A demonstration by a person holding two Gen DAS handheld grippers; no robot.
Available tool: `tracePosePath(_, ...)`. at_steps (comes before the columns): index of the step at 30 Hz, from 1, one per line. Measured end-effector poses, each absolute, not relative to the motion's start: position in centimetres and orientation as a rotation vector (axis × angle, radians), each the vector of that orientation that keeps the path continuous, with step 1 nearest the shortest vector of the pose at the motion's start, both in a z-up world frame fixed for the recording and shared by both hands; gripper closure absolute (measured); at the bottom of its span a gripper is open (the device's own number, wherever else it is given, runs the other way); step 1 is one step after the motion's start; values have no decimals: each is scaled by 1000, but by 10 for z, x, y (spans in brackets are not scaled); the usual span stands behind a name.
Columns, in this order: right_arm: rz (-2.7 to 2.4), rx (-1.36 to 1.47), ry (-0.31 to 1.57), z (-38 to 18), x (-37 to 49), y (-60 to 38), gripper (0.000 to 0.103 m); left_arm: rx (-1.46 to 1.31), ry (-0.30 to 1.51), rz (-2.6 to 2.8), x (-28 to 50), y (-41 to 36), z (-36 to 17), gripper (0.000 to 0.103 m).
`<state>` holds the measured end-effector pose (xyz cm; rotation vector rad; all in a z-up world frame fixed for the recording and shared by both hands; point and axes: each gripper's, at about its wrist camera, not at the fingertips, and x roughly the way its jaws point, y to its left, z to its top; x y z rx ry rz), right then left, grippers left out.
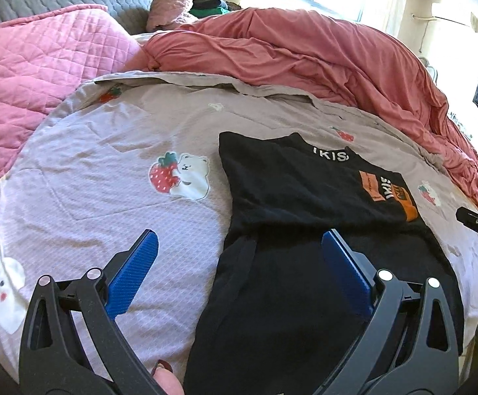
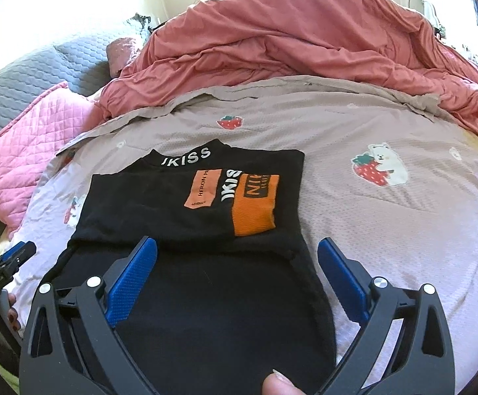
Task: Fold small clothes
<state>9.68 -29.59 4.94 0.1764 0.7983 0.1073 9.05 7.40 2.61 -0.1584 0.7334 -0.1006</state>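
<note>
The blue pads point(image 2: 133, 283) of the right gripper point(image 2: 237, 253) sat nearest the lens, spread wide and holding nothing, with the lower half of the black shirt point(image 2: 206, 217) lying between and beneath them. The left gripper point(image 1: 239, 247) stood the same way — jaws wide, empty — its right pad over the dark cloth and its left pad over bare bedsheet point(image 1: 91, 197).

Outward from the jaws, the shirt lay flat on the strawberry-and-bear sheet, its sides apparently already turned in so that it made a narrow column, collar lettering at the far end and the orange patches point(image 2: 255, 204) on the chest. A crosswise ridge ran just ahead of the pads. Beyond the sheet a rumpled red duvet point(image 2: 305, 39) was heaped up, with a pink quilted pillow point(image 1: 41, 65) to the left.

The step in hand looked to be the lengthwise fold, hem up toward collar. To do it well, each gripper would want to take one bottom corner, pinching all layers at once — a single-layer grip would let the tucked sides fall open. Lifting both corners level and laying the hem square to the collar should keep the edges aligned; the soft bedding underneath may wrinkle the cloth if dragged.
</note>
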Motion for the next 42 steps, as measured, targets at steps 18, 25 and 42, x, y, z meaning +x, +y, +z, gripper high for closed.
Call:
tracePosePath(18,133,154,824,50,38,-307,5,-107,853,-75,48,83,15,10)
tracePosePath(25,128,147,839,49,19,-316,5,-146,914,-80,30,92,7,10)
tracePosePath(42,148,135,1017,4,-45,-325,32,-229,1052,-91,12,101,-23,10)
